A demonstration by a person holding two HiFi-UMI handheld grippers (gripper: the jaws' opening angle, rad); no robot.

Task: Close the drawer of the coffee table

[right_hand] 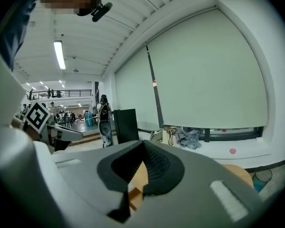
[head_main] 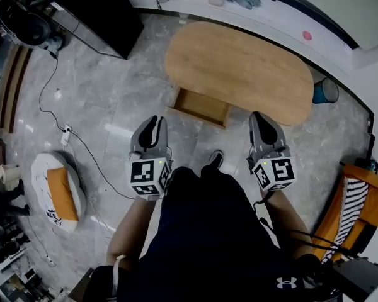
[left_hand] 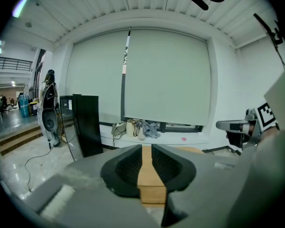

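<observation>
Risk: left gripper (head_main: 154,123), fingers closed and empty, pushing the open drawer (head_main: 201,107) under the coffee table (head_main: 239,68) off-centre could skew and jam it. Right gripper (head_main: 261,119), likewise closed and empty, may clip the tabletop edge.
Materials: floor (head_main: 113,99) glossy grey marble; drawer a shallow rectangular wooden tray; tabletop smooth oval wood.

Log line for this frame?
stage: pre-contact | wooden drawer of oval wooden coffee table: open | left gripper: shut, empty | right gripper: shut, empty

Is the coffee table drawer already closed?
No, the drawer sticks out from under the coffee table top in the head view, its inside showing.
</observation>
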